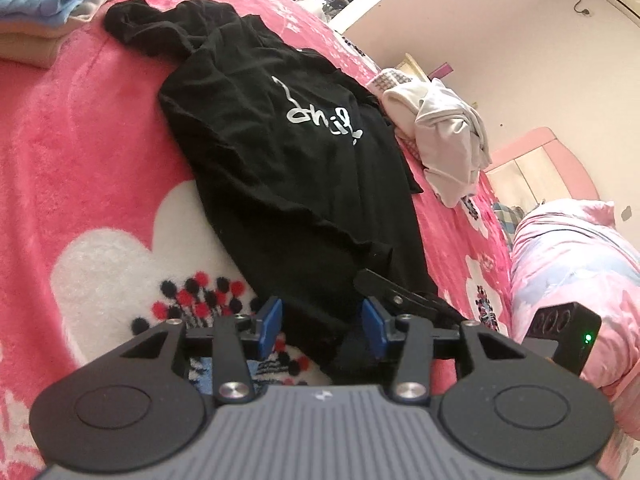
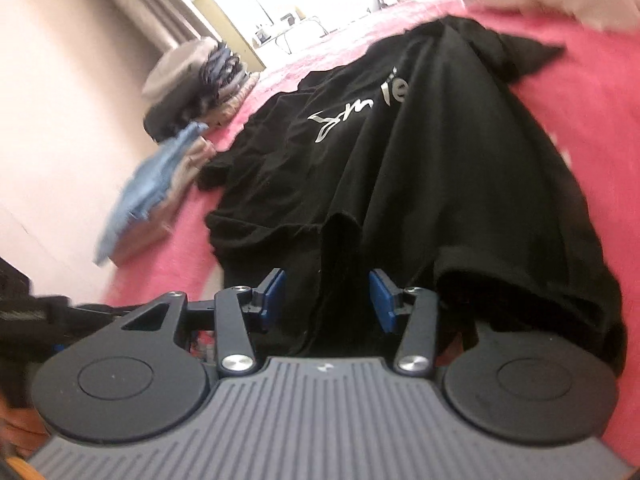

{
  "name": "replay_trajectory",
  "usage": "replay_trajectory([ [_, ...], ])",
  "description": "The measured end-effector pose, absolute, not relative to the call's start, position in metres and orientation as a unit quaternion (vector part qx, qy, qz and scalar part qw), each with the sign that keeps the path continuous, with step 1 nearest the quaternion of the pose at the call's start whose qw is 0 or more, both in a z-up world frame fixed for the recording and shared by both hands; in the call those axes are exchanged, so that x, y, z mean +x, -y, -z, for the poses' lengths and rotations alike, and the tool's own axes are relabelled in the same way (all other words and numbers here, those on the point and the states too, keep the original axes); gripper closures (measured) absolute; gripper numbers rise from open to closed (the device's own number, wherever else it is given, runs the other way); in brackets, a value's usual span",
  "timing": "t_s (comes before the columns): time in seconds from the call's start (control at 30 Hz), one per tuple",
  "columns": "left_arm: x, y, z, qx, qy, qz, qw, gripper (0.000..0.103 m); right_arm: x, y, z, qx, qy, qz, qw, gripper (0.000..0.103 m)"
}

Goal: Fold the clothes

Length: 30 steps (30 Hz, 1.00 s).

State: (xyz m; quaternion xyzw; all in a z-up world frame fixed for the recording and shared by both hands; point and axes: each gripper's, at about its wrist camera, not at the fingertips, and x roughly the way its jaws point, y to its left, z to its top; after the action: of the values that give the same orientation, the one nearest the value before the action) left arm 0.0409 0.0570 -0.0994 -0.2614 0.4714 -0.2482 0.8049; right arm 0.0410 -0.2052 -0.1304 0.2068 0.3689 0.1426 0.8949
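Now a black T-shirt (image 1: 280, 152) lies stretched along the pink blanket (image 1: 80, 152).
On the left a folded pile (image 1: 44, 12) sits by its far end; the left gripper (image 1: 322, 330) and the right gripper (image 2: 326, 300) each stand part open with the shirt hem between the blue pads, not pinched; a white garment (image 1: 440, 136) lies on the right.

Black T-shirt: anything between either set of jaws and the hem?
Nothing visible. The black T-shirt hem already lies between the open jaws of the left gripper and the right gripper. The white garment and folded pile lie off to the sides.
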Motion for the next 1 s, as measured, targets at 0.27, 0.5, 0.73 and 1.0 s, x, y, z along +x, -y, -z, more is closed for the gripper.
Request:
replay_trajectory([
  [0.27, 0.023, -0.124, 0.103, -0.332, -0.467, 0.224, 0.788, 0.057, 0.041, 0.167, 0.105, 0.165, -0.324, -0.230, 0.903, 0.096],
  [0.5, -0.001, -0.195, 0.117, -0.433, -0.449, 0.164, 0.764, 0.052, 0.004, 0.089, 0.100, 0.051, -0.331, -0.403, 0.851, 0.093],
  [0.73, 0.003, -0.189, 0.125, -0.394, -0.468, 0.164, 0.774, 0.052, -0.019, 0.082, 0.119, 0.019, -0.423, -0.455, 0.783, 0.078],
  [1.0, 0.006, -0.147, 0.127, -0.282, -0.512, 0.189, 0.789, 0.056, -0.019, 0.220, 0.099, 0.233, -0.418, -0.269, 0.836, 0.056],
])
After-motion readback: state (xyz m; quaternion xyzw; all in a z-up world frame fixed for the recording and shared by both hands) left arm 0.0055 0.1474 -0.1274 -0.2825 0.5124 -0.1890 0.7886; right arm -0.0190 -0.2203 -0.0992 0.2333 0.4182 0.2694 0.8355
